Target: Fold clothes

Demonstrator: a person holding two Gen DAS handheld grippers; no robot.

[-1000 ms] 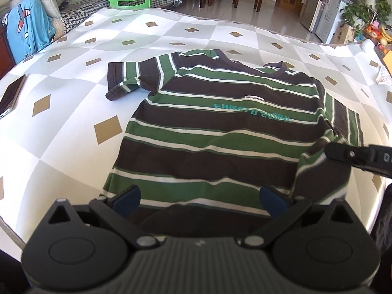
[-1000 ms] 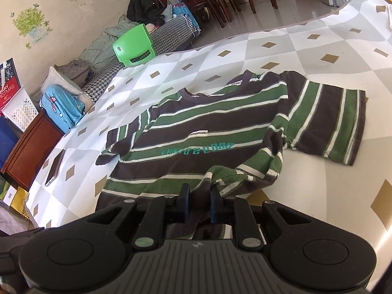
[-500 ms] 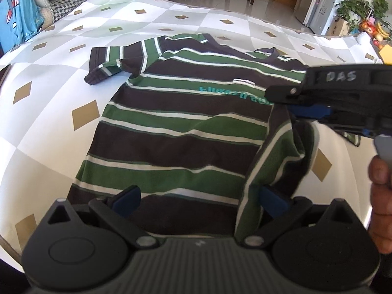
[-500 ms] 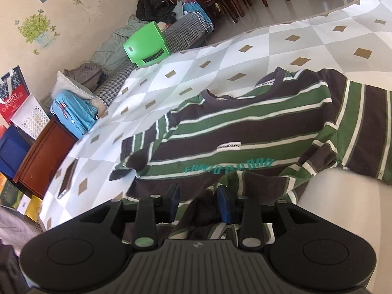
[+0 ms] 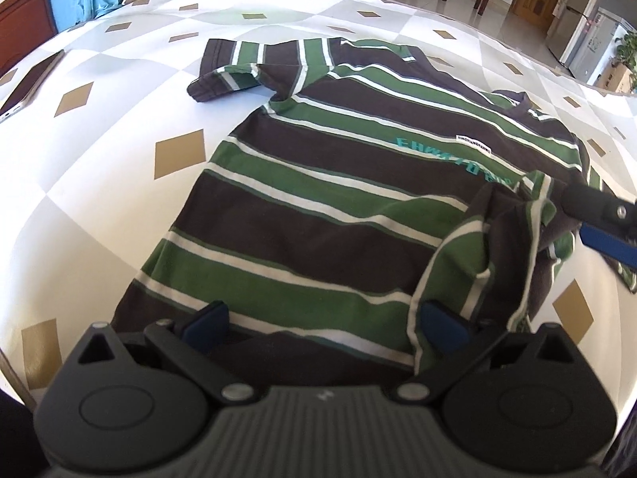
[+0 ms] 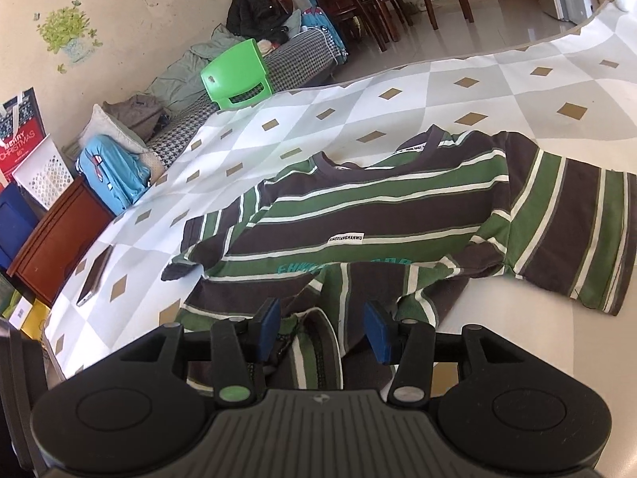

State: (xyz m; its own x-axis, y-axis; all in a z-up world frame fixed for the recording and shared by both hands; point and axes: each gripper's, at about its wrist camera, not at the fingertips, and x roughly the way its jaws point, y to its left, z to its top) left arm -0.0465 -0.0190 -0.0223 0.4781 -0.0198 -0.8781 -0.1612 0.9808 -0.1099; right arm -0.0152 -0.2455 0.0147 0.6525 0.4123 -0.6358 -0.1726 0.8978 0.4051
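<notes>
A brown, green and white striped T-shirt (image 5: 318, 199) lies face up on the patterned table cover (image 5: 99, 183). Its lower right corner is folded inward into a loose bunched flap (image 5: 477, 259). My left gripper (image 5: 324, 322) hangs open and wide just above the hem, its right pad against the flap's edge. My right gripper (image 6: 323, 324) is over that flap (image 6: 318, 338); its jaws are opening and the cloth lies slack between the pads. The right gripper's fingers (image 5: 597, 203) also show at the edge of the left wrist view.
A flat phone or tablet (image 6: 93, 275) lies near the table's left edge. Beyond the table stand a green chair (image 6: 239, 75), a wooden cabinet (image 6: 51, 239), a blue bag (image 6: 111, 179) and a sofa with clothes (image 6: 254, 12).
The right gripper's jaws have spread apart and let the shirt's corner drop as a flap. The left gripper has sunk closer to the hem and rolled a little.
</notes>
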